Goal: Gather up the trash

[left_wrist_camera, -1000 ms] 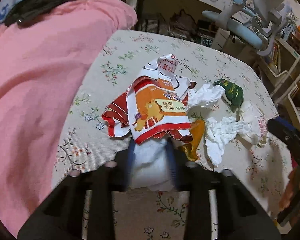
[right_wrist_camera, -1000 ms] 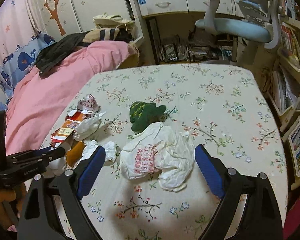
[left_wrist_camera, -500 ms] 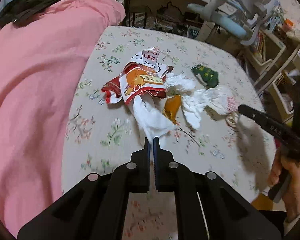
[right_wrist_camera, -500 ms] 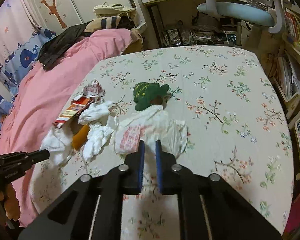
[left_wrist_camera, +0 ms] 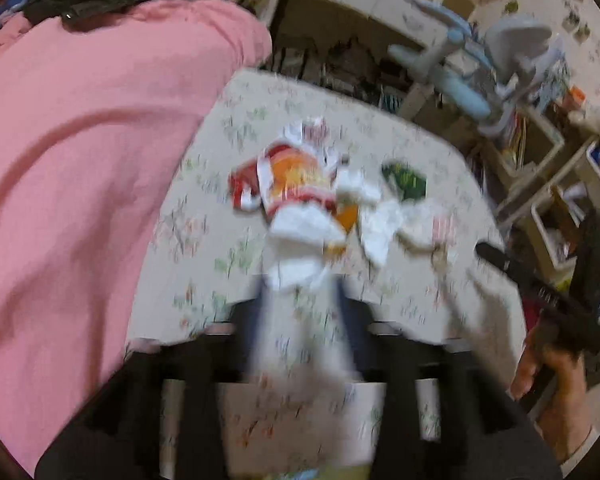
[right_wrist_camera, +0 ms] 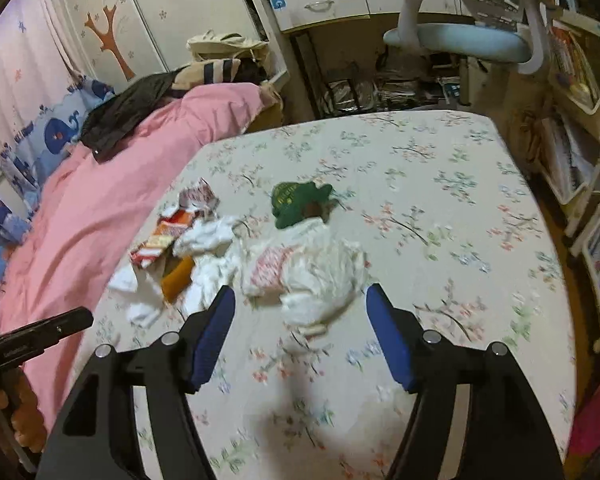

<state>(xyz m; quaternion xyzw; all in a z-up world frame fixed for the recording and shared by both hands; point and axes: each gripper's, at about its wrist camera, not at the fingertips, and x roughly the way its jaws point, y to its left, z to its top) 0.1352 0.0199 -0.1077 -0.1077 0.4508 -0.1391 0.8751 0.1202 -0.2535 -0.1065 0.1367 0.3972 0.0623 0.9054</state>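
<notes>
Having parted since: both grippers' fingers (right_wrist_camera: pixel 214 330).

1. We can read no text with certainty in either view.
2. The green wrapper (right_wrist_camera: pixel 296 202) carries yellow print, too small for us to read.
3. The white bag (right_wrist_camera: pixel 316 268) bears red print, blurred.

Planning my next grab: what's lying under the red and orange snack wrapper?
An orange wrapper and white tissue poke out from beneath the red and orange snack wrapper's near edge, on the floral tablecloth. Anything beneath its middle is covered.
</notes>
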